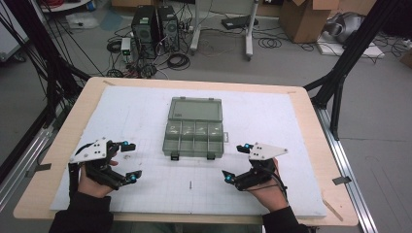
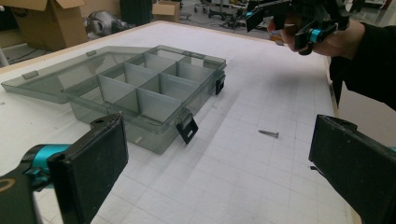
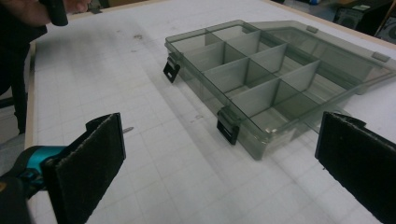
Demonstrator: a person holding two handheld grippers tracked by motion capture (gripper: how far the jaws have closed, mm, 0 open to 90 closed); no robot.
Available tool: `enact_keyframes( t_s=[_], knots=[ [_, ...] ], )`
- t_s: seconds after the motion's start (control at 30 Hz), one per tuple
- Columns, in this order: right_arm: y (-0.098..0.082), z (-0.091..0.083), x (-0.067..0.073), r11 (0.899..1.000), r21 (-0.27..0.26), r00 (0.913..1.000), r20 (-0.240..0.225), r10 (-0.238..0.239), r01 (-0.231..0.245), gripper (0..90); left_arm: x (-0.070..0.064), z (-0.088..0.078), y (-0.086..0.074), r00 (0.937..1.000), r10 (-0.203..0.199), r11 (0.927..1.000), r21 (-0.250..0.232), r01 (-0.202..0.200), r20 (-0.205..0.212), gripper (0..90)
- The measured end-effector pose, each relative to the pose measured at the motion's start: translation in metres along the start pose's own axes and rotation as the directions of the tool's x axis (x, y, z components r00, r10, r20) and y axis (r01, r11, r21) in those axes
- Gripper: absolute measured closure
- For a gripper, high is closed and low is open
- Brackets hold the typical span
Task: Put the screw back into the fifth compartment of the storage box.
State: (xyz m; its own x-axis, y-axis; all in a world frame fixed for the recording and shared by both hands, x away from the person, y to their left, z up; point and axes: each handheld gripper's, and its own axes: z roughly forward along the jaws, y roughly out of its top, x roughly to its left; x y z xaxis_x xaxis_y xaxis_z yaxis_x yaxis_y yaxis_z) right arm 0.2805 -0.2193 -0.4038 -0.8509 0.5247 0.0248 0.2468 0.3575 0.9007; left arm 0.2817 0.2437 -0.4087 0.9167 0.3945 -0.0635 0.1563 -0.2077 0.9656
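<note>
A smoky clear compartment box (image 1: 194, 128) lies open mid-table, its lid folded back to the far side and its dividers (image 2: 140, 88) (image 3: 261, 74) showing nothing inside. A small dark screw (image 1: 190, 185) rests on the mat in front of it (image 2: 269, 134); in the right gripper view the screw (image 3: 127, 129) peeks from behind my jaw. My left gripper (image 1: 130, 161) (image 2: 219, 177) is open, left of the box, holding nothing. My right gripper (image 1: 236, 162) (image 3: 219, 163) is open on the box's right side, also holding nothing, and appears far off as the right gripper (image 2: 282, 25).
A white gridded mat (image 1: 145, 111) covers the wooden table (image 1: 311, 145). Two black latches (image 2: 187, 128) hang off the box's front. Black frame struts (image 1: 347, 53), computer towers (image 1: 155, 29) and cables stand on the floor beyond the table.
</note>
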Motion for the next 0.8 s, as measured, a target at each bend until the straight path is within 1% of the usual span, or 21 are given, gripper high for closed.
enact_keyframes(
  t_s=[0.03, 0.07, 0.1, 0.13, 0.23, 0.33, 0.37, 0.4, 0.5, 0.57, 0.6, 0.8],
  knots=[
    [0.003, 0.005, 0.003, 1.000, 0.013, 0.9999, -0.009, -0.004, 0.004, 0.4, 0.000, 0.000, 0.000, 1.0000, 0.001, 1.0000, 0.000, -0.001, 0.000, 5.1],
    [0.003, 0.005, 0.003, 1.000, 0.013, 0.9999, -0.009, -0.004, 0.004, 0.4, 0.000, 0.000, 0.000, 1.0000, 0.001, 1.0000, 0.000, -0.001, 0.000, 5.0],
    [0.005, 0.010, 0.005, 1.000, 0.017, 0.9998, -0.016, -0.010, 0.010, 0.4, 0.000, -0.001, 0.000, 1.0000, 0.001, 1.0000, -0.002, -0.001, -0.002, 5.0],
    [0.005, 0.010, 0.005, 1.000, 0.017, 0.9998, -0.016, -0.010, 0.010, 0.4, 0.000, -0.001, 0.000, 1.0000, 0.001, 1.0000, -0.002, -0.001, -0.002, 5.0],
    [0.010, 0.018, 0.008, 0.999, 0.027, 0.9993, -0.030, -0.022, 0.023, 0.4, 0.000, 0.000, 0.000, 1.0000, 0.000, 1.0000, -0.001, 0.000, 0.000, 5.0],
    [0.012, 0.020, 0.010, 0.999, 0.032, 0.9990, -0.037, -0.026, 0.027, 0.4, 0.000, 0.000, 0.000, 1.0000, 0.001, 1.0000, 0.000, -0.001, 0.001, 5.0],
    [0.014, 0.023, 0.012, 0.999, 0.037, 0.9984, -0.050, -0.027, 0.029, 0.4, -0.001, 0.000, 0.001, 1.0000, 0.001, 1.0000, 0.001, -0.001, 0.000, 5.0],
    [0.014, 0.023, 0.012, 0.999, 0.037, 0.9984, -0.050, -0.027, 0.029, 0.4, -0.001, 0.000, 0.001, 1.0000, 0.001, 1.0000, 0.001, -0.001, 0.000, 5.0],
    [0.019, 0.029, 0.015, 0.998, 0.044, 0.9970, -0.062, -0.048, 0.050, 0.4, 0.000, -0.001, 0.001, 1.0000, 0.001, 1.0000, -0.002, -0.001, 0.000, 5.0],
    [0.020, 0.030, 0.015, 0.998, 0.048, 0.9970, -0.063, -0.046, 0.049, 0.4, 0.000, -0.001, 0.001, 1.0000, 0.002, 1.0000, -0.001, -0.002, 0.000, 5.1],
    [0.023, 0.033, 0.017, 0.997, 0.057, 0.9960, -0.071, -0.053, 0.057, 0.4, 0.000, -0.001, 0.001, 1.0000, 0.003, 1.0000, -0.001, -0.003, -0.003, 5.1],
    [0.028, 0.039, 0.021, 0.994, 0.071, 0.9939, -0.084, -0.071, 0.077, 0.4, -0.001, -0.001, 0.001, 1.0000, 0.002, 1.0000, 0.001, -0.002, -0.002, 5.0]
  ],
)
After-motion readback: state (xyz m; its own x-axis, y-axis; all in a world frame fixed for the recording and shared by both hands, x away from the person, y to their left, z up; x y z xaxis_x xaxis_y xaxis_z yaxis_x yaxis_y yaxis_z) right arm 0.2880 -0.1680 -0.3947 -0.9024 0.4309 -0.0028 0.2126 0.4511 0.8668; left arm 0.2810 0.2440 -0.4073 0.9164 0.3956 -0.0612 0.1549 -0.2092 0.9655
